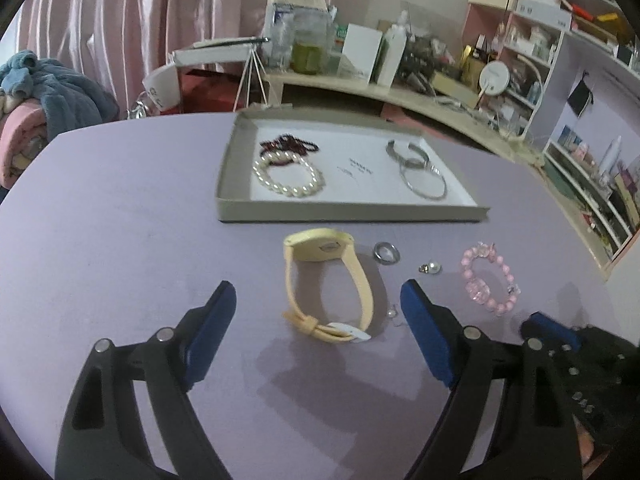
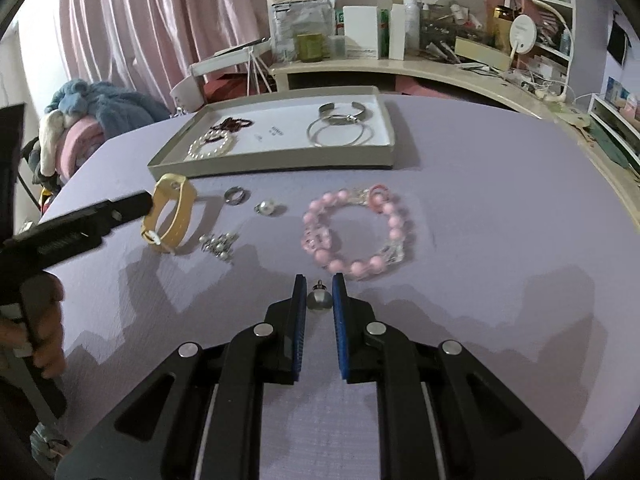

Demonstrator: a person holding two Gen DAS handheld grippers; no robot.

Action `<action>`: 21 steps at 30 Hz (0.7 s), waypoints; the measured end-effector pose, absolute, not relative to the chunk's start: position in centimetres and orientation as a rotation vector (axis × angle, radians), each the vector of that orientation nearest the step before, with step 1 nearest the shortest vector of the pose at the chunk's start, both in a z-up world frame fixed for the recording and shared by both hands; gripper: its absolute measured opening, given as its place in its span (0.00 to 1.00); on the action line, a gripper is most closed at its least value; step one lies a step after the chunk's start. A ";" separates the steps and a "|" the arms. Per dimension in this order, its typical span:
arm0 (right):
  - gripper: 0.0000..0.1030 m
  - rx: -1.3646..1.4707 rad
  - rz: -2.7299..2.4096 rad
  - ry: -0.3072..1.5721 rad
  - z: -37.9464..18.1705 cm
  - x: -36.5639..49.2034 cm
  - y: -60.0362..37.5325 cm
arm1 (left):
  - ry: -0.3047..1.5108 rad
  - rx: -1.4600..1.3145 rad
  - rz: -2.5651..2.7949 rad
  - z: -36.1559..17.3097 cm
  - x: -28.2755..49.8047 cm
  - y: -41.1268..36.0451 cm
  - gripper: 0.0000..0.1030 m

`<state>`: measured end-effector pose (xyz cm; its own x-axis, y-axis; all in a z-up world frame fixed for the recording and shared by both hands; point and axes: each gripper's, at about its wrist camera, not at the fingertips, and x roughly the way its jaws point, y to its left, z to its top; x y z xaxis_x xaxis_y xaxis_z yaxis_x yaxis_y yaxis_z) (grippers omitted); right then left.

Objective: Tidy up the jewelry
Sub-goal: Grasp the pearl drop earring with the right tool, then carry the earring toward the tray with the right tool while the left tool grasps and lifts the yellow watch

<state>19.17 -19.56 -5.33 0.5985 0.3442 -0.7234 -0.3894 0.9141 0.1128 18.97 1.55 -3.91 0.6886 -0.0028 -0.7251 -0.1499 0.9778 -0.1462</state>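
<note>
Your right gripper [image 2: 319, 290] is clamped on a small silver pearl earring [image 2: 319, 300], pinched right at the fingertips just above the purple table [image 2: 500, 208]. Your left gripper [image 1: 318, 300] has its fingers wide apart, nothing between the pads, lined up on the yellow watch [image 1: 328, 288] that stands on its looped strap near you, in front of the grey tray [image 1: 352, 212]. That grip on the earring looks shallow, so carry it level and slowly toward the tray at the far side, and let go low over the white floor of the tray so the bead cannot roll out. For the watch, come down with one finger on each side of the strap loop, not on the slippery face, and close gently near the buckle end. Mind the loose ring [image 1: 386, 253] and the pearl stud [image 1: 432, 267] just right of the watch, and the pink bead bracelet [image 2: 356, 232] farther right; keep your right-hand finger from sweeping them.
</note>
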 end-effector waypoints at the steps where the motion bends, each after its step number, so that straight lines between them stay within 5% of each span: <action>1: 0.13 -0.059 0.423 0.824 -5.3 19.3 -19.7 | 0.819 -0.196 0.085 -4.2 19.4 1.3 0.83; 12: 0.13 -0.052 0.416 0.821 -5.6 19.8 -20.6 | 0.894 -0.179 0.158 -6.2 22.2 0.8 0.82; 21: 0.13 -0.056 0.423 0.820 -5.4 20.0 -20.2 | 0.904 -0.197 0.141 -6.4 22.7 0.8 0.44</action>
